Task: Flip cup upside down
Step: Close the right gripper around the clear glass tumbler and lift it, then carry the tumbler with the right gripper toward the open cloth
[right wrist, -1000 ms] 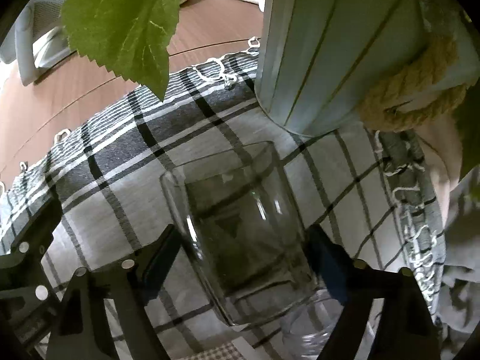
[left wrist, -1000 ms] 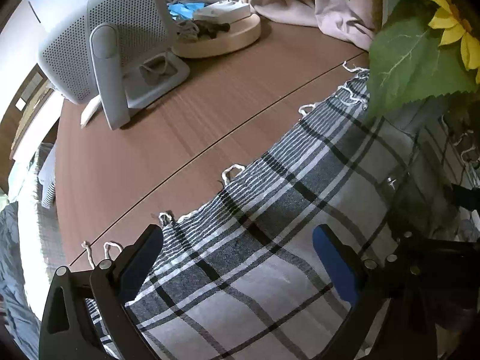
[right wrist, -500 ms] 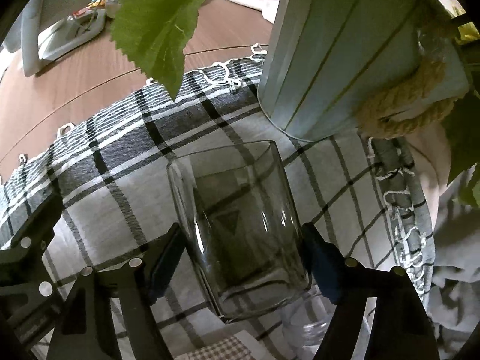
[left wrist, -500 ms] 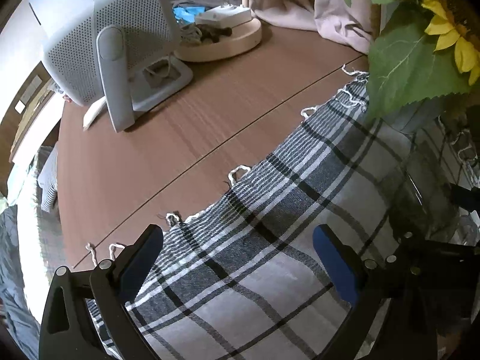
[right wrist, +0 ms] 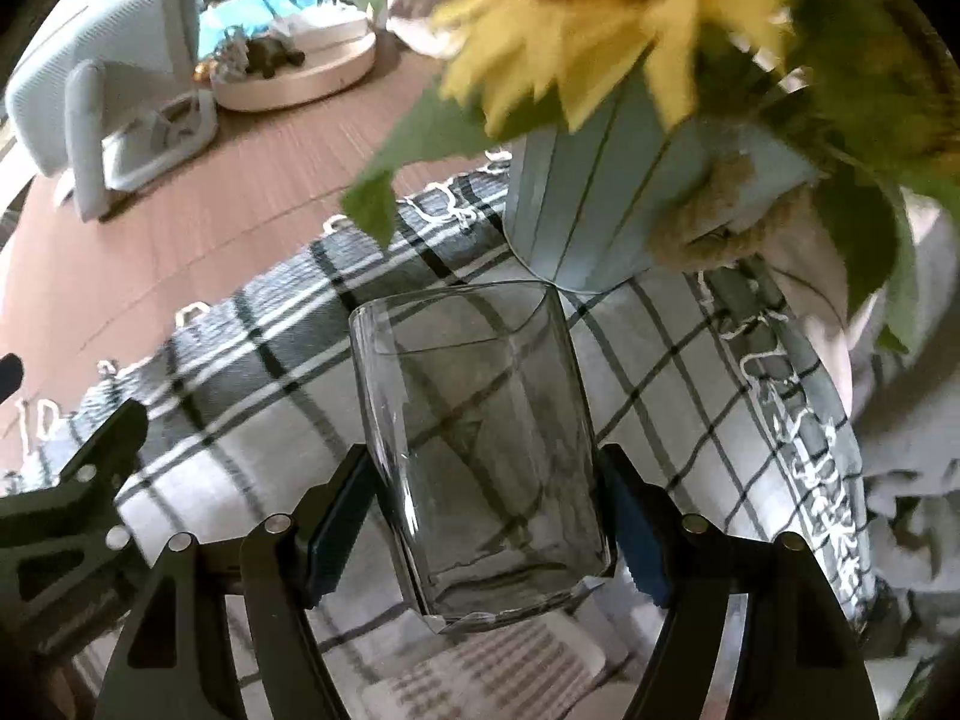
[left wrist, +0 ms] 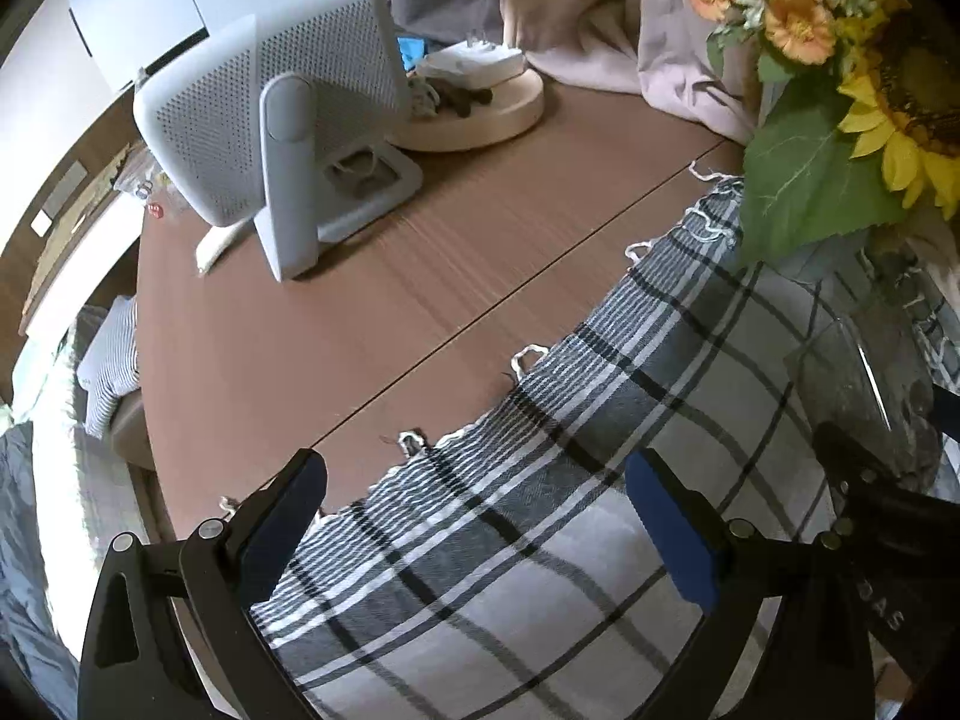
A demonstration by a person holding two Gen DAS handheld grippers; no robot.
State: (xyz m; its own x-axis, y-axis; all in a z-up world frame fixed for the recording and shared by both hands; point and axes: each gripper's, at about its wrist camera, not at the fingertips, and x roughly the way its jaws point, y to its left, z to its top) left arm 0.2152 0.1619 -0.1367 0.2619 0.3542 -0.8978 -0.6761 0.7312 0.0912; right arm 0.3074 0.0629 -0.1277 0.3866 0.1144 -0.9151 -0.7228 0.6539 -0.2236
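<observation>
A clear glass cup (right wrist: 486, 450) is held in my right gripper (right wrist: 489, 516), which is shut on its lower body. The cup is lifted above the plaid cloth (right wrist: 240, 372), its open mouth pointing away from the camera and slightly up. The cup also shows at the right edge of the left wrist view (left wrist: 864, 384). My left gripper (left wrist: 474, 504) is open and empty, low over the plaid cloth (left wrist: 510, 540) near its fringed edge.
A pale blue ribbed vase (right wrist: 600, 192) with sunflowers (right wrist: 570, 18) stands just beyond the cup. A white fan-like appliance (left wrist: 270, 120) and a round tray of small items (left wrist: 480, 102) sit on the wooden table (left wrist: 360, 300). Pink fabric (left wrist: 630, 30) lies at the back.
My right gripper has lifted the cup upward; the vase and sunflowers now appear closer and the view is blurred. My left gripper has risen slightly, staying open.
</observation>
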